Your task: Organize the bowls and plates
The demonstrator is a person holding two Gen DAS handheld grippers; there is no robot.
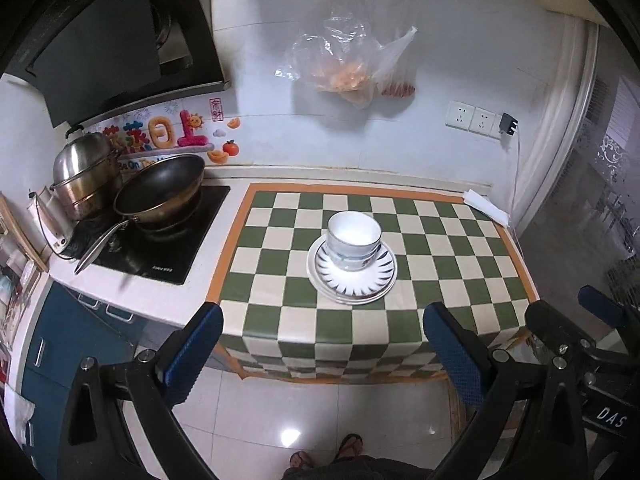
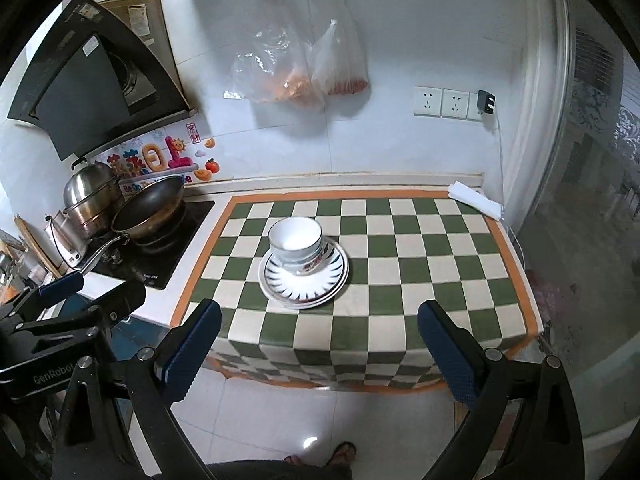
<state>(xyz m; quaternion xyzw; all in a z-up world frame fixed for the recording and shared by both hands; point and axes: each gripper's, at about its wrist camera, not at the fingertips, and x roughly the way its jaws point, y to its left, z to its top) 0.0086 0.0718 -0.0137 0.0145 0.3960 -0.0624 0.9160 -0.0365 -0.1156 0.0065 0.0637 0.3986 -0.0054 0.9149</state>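
On the checked cloth (image 1: 440, 240) the bowls (image 1: 354, 240) sit nested on the plates (image 1: 352, 280) mid-table, both the left gripper (image 1: 320, 344) and right gripper (image 2: 320, 344) wide and empty, so I'd keep clear and not nudge it.

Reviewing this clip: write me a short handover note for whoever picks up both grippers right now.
Left gripper: open, holding nothing, held back off the near edge of the table.
Right gripper: open, holding nothing, likewise short of the table.
Bowls: nested in one stack, sitting on the stacked plates near the middle of the checkered tablecloth.
Done: plates and bowls look gathered into a single pile.
Left: probably nothing, or only straightening the plates, whose rims sit slightly offset. Wok and steamer pot on the cooktop are not part of the job.
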